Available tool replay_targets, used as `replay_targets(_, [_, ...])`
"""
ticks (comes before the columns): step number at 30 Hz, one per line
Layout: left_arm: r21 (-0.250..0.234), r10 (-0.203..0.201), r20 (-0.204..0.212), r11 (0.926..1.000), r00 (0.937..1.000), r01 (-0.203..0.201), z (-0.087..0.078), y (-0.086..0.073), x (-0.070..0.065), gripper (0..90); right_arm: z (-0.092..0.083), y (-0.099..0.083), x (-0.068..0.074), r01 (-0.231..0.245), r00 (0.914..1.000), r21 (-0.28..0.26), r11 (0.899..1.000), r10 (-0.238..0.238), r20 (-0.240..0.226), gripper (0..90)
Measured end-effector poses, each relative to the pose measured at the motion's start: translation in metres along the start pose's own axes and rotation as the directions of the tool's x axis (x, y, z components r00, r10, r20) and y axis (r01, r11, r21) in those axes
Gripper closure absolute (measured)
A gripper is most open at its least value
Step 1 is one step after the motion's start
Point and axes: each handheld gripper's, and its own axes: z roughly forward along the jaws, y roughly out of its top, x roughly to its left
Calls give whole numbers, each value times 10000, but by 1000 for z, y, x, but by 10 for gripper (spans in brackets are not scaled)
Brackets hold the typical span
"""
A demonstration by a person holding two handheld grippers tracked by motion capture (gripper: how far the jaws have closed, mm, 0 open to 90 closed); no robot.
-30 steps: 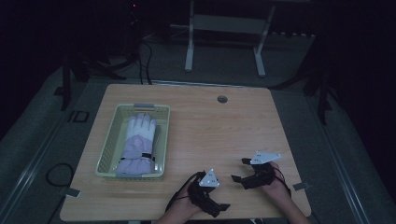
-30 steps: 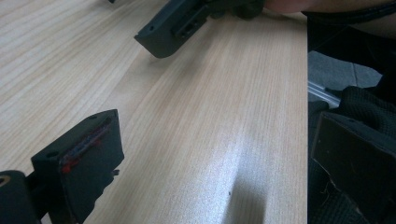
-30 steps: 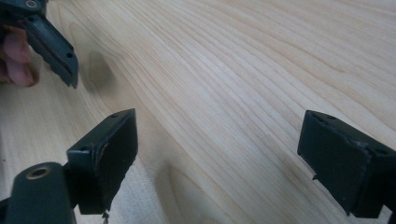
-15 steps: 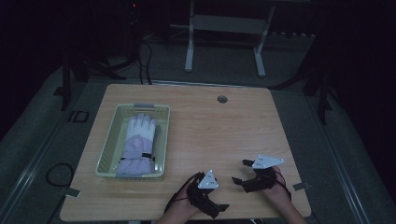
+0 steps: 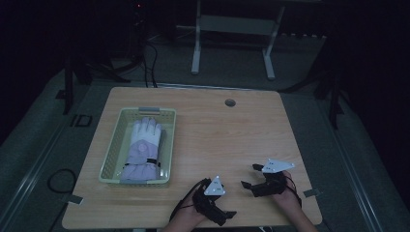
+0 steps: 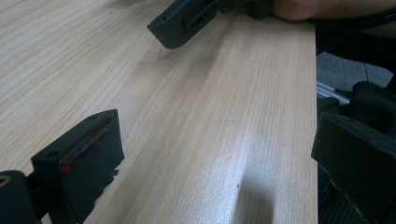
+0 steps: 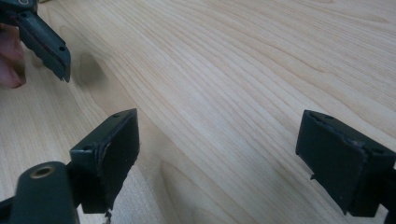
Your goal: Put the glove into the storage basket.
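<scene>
Dark floor and black stands surround the pale wooden table (image 5: pixel 227 140), which has a small round grommet hole (image 5: pixel 230 102) near its far edge. Both tools sit low at the near edge of that tabletop, each held in one of the person's hands.

The left gripper (image 5: pixel 226 213), black with a grey three-cornered plate on top, lies just in front of the person's left hand (image 5: pixel 186 220) and points toward the table's near right corner. In the left gripper view (image 6: pixel 215 154) its two black jaws stand wide apart with only bare wood grain between them; one jaw hangs at the table's edge, past which grey floor shows. Ahead of it in that view, a jaw of the other tool reaches over the wood.

The right gripper (image 5: pixel 250 176), likewise black with a grey plate, sits just beside the left one, a little farther from the person, its jaws pointing leftward across the table. In the right gripper view (image 7: pixel 217 154) those jaws are also spread wide and hold nothing, with plain tabletop between them. At the upper left of that view a jaw of the left gripper shows close by.

Well apart from both tools, off to the left and farther out from the left gripper, stands the pale green perforated plastic basket (image 5: pixel 113 154). Inside it lies the lilac and white padded winter glove (image 5: pixel 143 151), flat, its fingers pointing away from the person.
</scene>
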Motion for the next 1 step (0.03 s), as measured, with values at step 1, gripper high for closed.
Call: replay_targets(1, [0,0,0,10000,10000,0,0,0,0,24,0,0,0,0,10000,0,10000,0,0,135])
